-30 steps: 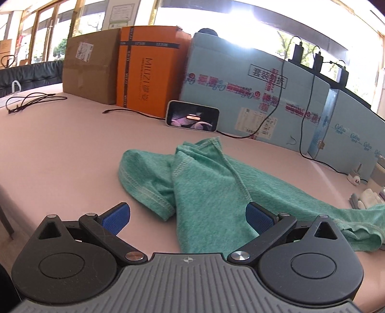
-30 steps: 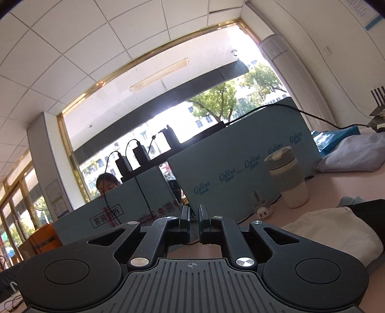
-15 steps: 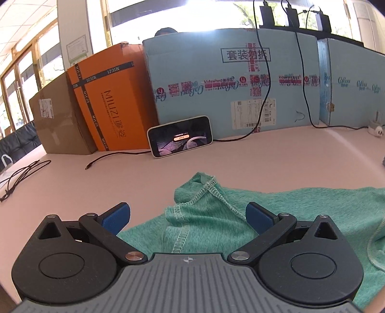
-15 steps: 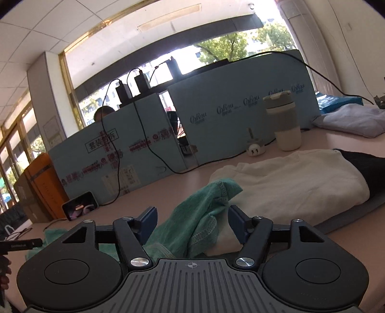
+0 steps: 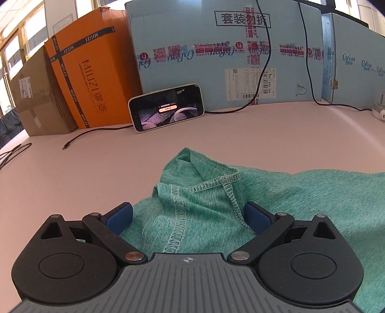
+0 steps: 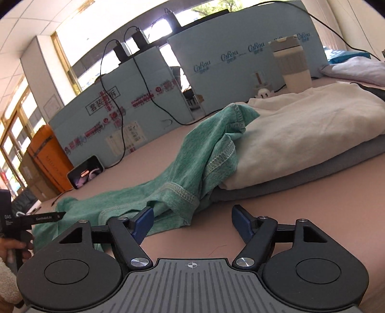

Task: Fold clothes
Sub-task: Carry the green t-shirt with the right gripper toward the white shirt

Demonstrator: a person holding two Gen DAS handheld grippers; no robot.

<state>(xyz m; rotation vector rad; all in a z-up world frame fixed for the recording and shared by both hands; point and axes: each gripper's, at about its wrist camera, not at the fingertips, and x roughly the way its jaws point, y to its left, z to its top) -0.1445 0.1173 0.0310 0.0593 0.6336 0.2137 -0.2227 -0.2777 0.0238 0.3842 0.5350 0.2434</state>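
**Both claws set for first pinch on green garment**

Green garment (image 5: 276,192) crumpled on pink surface (image 5: 96,168), far end draped over white folded pile (image 6: 300,134). Left claw (image 5: 187,216) closing, straddling stitched hem, unclamped. Right claw (image 6: 192,222) opening, nearly bare surface between pads, likely readying for the near edge

**Bright office behind a wall of boxes**

A pale pink table (image 5: 216,134) runs to blue cartons (image 5: 228,53), an orange box (image 5: 93,79) and a brown one (image 5: 36,96). Behind, tall windows (image 6: 16,115) glare under a tiled ceiling (image 6: 36,14).
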